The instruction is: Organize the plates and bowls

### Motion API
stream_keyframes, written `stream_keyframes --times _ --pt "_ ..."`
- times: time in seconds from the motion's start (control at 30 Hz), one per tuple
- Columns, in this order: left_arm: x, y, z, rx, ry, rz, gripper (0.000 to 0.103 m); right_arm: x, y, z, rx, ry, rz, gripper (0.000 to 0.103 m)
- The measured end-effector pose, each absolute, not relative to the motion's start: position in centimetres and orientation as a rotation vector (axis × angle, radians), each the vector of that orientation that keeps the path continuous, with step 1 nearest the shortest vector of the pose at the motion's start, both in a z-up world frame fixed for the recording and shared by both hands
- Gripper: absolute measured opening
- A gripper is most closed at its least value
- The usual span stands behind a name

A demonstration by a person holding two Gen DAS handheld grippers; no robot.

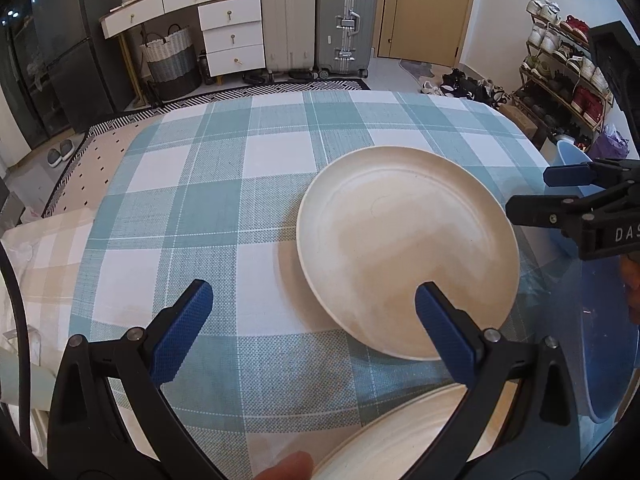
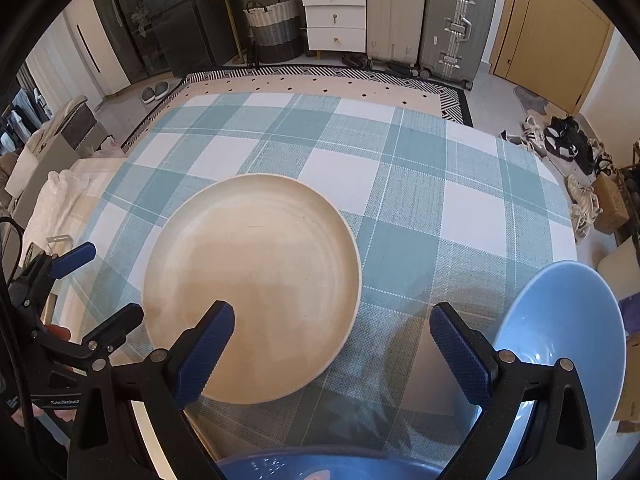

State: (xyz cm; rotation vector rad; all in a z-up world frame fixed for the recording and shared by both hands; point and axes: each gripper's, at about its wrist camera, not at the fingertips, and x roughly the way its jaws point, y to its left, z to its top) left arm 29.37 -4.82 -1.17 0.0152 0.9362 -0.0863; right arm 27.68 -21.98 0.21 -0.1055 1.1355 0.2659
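The cream plate [image 2: 252, 288] lies flat on the checked surface [image 2: 400, 184]. The left tool [image 1: 314, 314] is held wide open and empty; one blue pad overlaps the plate's near rim. The right tool [image 2: 332, 336] is also wide open and empty, just right of the plate. A pale blue bowl [image 2: 568, 332] sits right of the plate, partly hidden. A second cream plate [image 1: 400, 436] and a dark blue bowl [image 2: 320, 468] are cut off by the frame edge nearer than the plate.

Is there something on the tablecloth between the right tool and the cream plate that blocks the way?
Nothing visible does. The right tool is open, its left finger already over the near rim of the cream plate. Only bare checked tablecloth lies around it; the light blue bowl sits off to the right.
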Motion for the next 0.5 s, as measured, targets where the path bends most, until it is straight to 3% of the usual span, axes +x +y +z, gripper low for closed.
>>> stream_keyframes --times 0.23,0.5 --pt "30.7 -4.4 -2.3 -0.028 0.970 -0.105 0.096 29.2 -22.4 -1.1 -0.093 1.178 0.259 0.085" --pt "31.6 -4.5 -3.4 -0.034 0.997 -0.119 0.093 29.7 -21.9 -1.2 -0.142 1.171 0.254 0.081"
